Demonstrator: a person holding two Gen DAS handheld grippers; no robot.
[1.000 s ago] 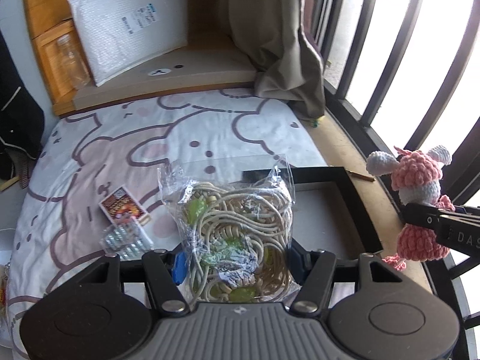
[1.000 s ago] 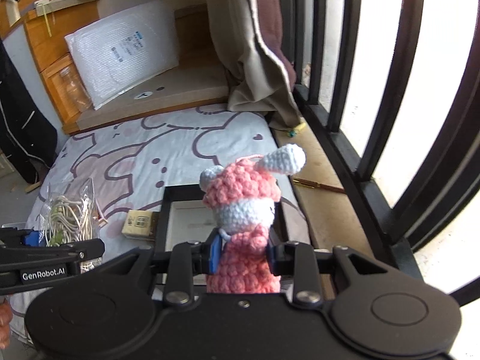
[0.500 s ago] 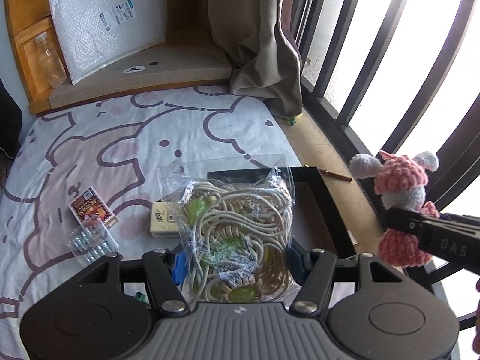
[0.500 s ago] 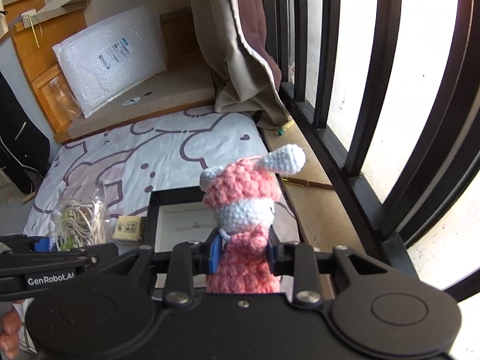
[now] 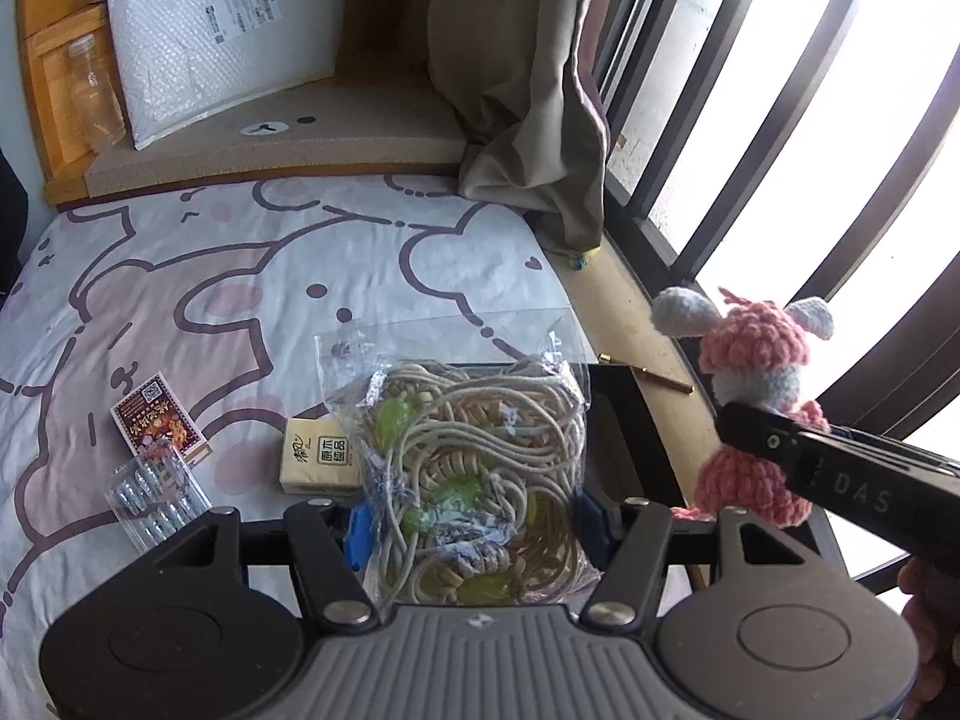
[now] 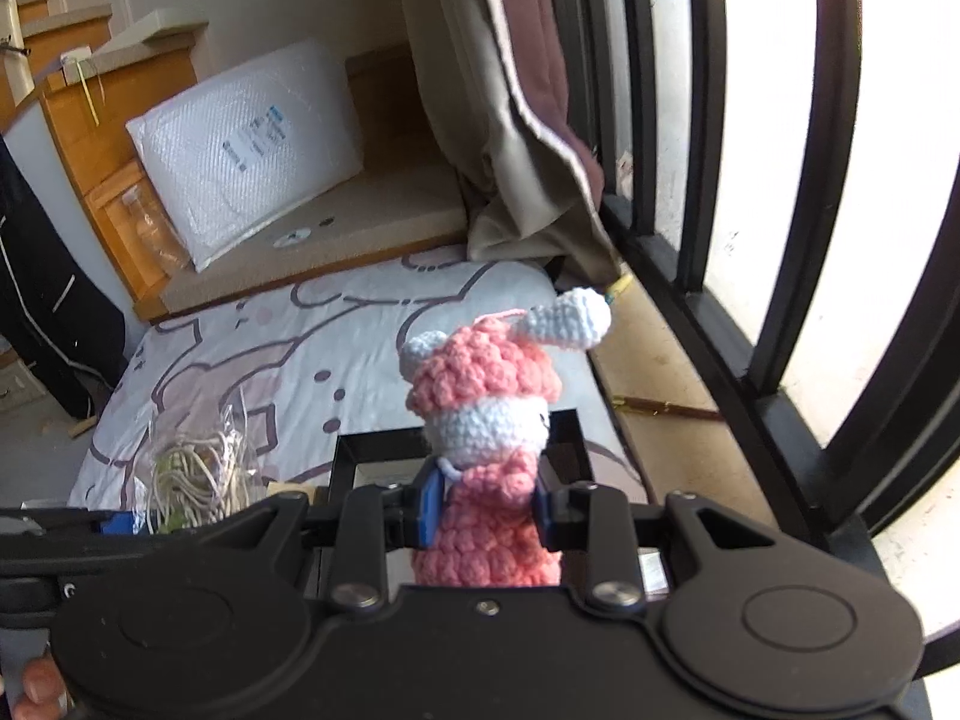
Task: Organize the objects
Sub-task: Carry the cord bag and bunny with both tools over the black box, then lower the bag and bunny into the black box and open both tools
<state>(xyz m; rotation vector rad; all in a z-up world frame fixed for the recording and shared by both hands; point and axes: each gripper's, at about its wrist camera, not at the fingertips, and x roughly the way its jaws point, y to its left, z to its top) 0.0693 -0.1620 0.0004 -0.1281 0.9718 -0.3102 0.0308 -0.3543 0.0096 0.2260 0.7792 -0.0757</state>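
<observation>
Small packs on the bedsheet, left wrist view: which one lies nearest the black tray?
The beige tissue pack, lying beside the black tray; the red printed box and clear blister pack lie farther left.

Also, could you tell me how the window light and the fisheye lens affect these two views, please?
Left wrist view: the panes behind the window bars blow out to white, yet the bag of cord and bedsheet stay evenly lit; the bars bow. Right wrist view: the same glare at right, the bars curve strongly, and the crocheted doll is sharp while the frame looks slightly soft.

Crocheted yarn doll [image 6: 486, 408]; glossy plastic bag [image 5: 474, 456]
</observation>
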